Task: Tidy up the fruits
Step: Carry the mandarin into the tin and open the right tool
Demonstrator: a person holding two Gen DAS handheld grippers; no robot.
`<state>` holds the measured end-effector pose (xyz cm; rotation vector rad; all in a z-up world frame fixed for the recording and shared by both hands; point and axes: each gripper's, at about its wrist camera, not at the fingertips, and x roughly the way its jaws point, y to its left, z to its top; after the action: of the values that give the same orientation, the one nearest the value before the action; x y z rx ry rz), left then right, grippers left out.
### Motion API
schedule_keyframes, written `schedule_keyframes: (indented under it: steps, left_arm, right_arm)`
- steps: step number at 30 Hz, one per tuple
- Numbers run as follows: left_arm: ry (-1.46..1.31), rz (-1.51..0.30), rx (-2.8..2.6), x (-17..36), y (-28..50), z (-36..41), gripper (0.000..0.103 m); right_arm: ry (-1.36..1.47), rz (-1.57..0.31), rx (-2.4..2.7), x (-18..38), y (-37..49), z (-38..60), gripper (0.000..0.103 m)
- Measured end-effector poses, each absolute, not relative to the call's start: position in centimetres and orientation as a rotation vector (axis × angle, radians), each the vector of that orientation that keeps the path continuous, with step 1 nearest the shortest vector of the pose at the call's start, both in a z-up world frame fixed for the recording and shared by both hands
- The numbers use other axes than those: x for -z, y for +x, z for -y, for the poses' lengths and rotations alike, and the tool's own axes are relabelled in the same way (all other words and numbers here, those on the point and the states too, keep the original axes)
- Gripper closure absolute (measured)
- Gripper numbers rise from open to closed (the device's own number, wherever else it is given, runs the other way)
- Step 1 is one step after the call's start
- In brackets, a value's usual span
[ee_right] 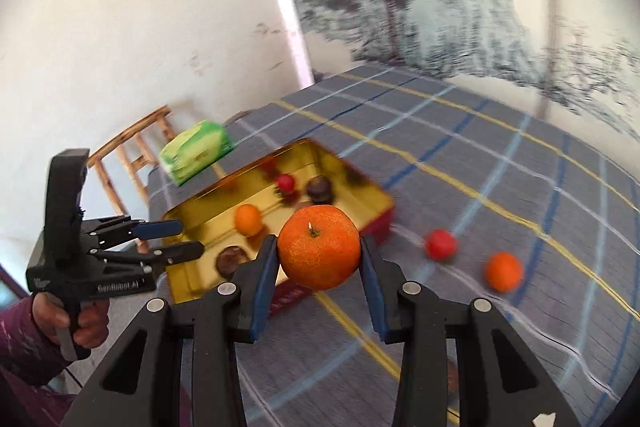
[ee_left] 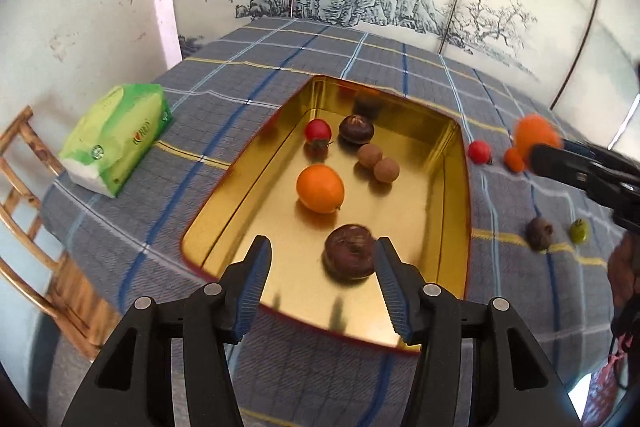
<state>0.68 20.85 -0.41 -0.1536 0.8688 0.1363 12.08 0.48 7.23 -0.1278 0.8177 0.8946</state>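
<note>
Now I am carrying a mandarin (ee_right: 319, 247) clenched in my right gripper (ee_right: 319, 259) jaws toward the gold tin (ee_left: 460, 187), where sorted fruit is collecting; my left gripper (ee_left: 322, 263) jaws are hanging released beside a chestnut-brown fruit (ee_left: 349, 253) lying inside.

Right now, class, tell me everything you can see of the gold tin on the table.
The tin is a shallow rectangular tray, shiny gold metal inside, red on its outer wall, with no lid on it. It lies flat on the checked cloth. Inside are an orange, a red fruit, two brown balls and two dark brown fruits. The left gripper hangs open above its near end, not touching.
</note>
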Motion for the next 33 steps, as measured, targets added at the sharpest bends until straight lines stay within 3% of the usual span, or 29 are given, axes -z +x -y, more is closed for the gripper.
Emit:
schedule_keyframes:
  steps: [17,33]
  left_arm:
    - [-0.186,-0.811,-0.243,0.0,-1.2,-22.9,0.033]
    - [-0.175,-0.831,-0.287,1.0,-1.3,-24.0,0.032]
  right_arm:
    - [-0.225,-0.925,-0.953,-2.6,12.8,-9.1,0.066]
    - [-0.267,-0.970,-0.922,-0.7,13.5,-10.5,0.066]
